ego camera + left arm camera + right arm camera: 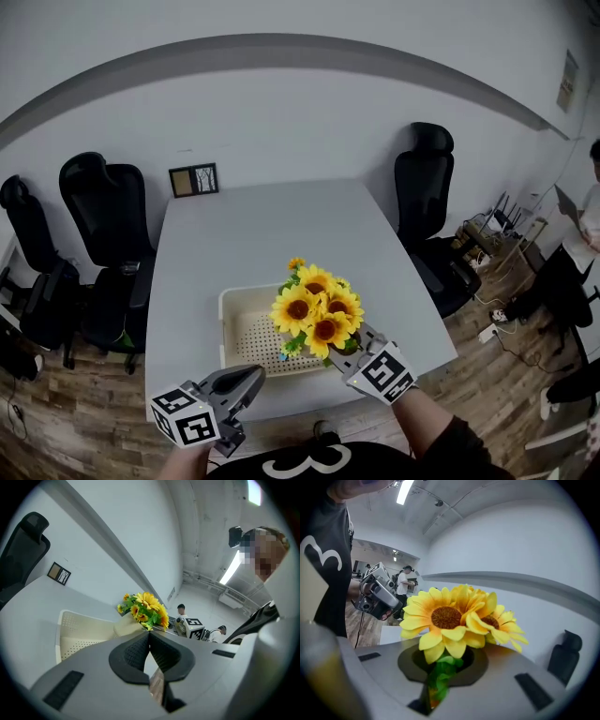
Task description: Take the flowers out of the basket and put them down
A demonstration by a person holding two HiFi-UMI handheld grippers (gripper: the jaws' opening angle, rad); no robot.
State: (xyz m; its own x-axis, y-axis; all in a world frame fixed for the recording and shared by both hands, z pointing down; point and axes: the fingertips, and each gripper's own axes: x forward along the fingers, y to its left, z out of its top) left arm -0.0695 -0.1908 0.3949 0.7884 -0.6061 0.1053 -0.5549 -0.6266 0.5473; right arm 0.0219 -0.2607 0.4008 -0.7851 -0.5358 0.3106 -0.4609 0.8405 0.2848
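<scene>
right gripper (354,345): pinching flowers (317,311) by the stems, blooms up, over basket (224,323) right end | left gripper (251,379): pressed together, empty, farther off

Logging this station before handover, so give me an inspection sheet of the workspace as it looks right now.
Surface: white table, no spills seen.
Job's things: sunflower bunch held over the cream perforated basket near the table's front edge.
Clutter: small picture frame at the far edge.
Grippers: left gripper shut and empty, before the basket; right gripper shut on the sunflower stems.
Cables: cords and a power strip on the floor at right.
Surroundings: black office chairs on both sides, wooden floor, a person far right.
</scene>
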